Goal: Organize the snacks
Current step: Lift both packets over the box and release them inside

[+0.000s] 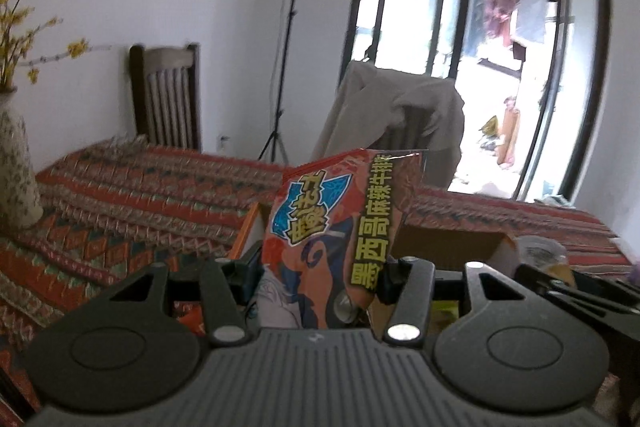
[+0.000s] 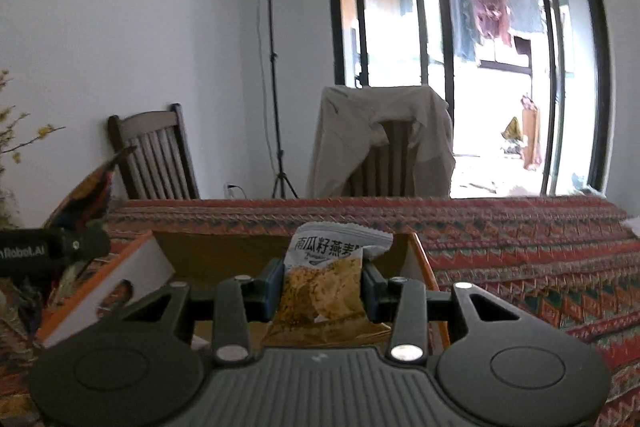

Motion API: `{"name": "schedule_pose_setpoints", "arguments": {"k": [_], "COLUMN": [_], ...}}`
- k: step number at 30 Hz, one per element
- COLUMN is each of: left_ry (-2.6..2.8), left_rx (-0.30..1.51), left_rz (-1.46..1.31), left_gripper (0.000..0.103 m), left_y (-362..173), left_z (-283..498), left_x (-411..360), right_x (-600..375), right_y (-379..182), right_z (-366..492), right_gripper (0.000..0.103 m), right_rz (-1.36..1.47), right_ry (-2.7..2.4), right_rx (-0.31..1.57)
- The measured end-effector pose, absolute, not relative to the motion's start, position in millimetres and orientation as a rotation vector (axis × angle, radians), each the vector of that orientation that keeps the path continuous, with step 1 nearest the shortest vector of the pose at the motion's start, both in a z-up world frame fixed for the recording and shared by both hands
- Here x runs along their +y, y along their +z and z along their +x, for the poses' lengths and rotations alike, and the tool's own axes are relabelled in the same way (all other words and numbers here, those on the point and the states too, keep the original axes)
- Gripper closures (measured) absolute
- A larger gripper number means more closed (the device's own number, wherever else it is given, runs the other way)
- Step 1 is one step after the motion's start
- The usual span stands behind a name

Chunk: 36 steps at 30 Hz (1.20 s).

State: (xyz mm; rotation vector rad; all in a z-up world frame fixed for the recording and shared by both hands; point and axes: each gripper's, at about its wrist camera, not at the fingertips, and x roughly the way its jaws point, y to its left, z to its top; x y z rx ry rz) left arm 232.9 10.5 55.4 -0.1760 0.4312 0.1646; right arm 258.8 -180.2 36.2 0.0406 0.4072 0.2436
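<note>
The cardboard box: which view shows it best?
The right wrist view: the cardboard box shows its open interior, back wall and both side flaps behind the oat snack packet. In the left wrist view, the red snack bag hides most of it.

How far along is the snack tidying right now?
Midway at best. Each gripper holds a packet: the left gripper a red snack bag, the right gripper a white crisp packet. Both hang over the open cardboard box; neither is released yet. What the box already holds isn't visible.
</note>
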Motion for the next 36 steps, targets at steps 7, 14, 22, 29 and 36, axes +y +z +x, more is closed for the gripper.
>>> {"name": "schedule_pose_setpoints", "arguments": {"k": [7, 14, 22, 29, 36], "left_ry": [0.179, 0.168, 0.141, 0.135, 0.138], "left_rx": [0.477, 0.513, 0.467, 0.378, 0.346], "left_rz": [-0.147, -0.117, -0.175, -0.222, -0.227], "left_gripper": [0.050, 0.049, 0.010, 0.000, 0.000], "left_y": [27.4, 11.8, 12.8, 23.6, 32.6], "left_z": [255.0, 259.3, 252.4, 234.5, 222.5], "left_x": [10.9, 5.4, 13.1, 17.2, 17.0], "right_x": [-179.7, -178.0, -177.9, -187.4, -195.7], "right_y": [6.0, -7.7, -10.9, -1.0, 11.5], "right_z": [273.6, 276.2, 272.7, 262.2, 252.0], "right_gripper": [0.064, 0.061, 0.020, 0.000, 0.000], "right_rz": [0.035, 0.027, 0.030, 0.056, 0.075], "right_ry": [0.241, 0.245, 0.270, 0.269, 0.261], "right_rx": [0.458, 0.508, 0.498, 0.453, 0.414]}}
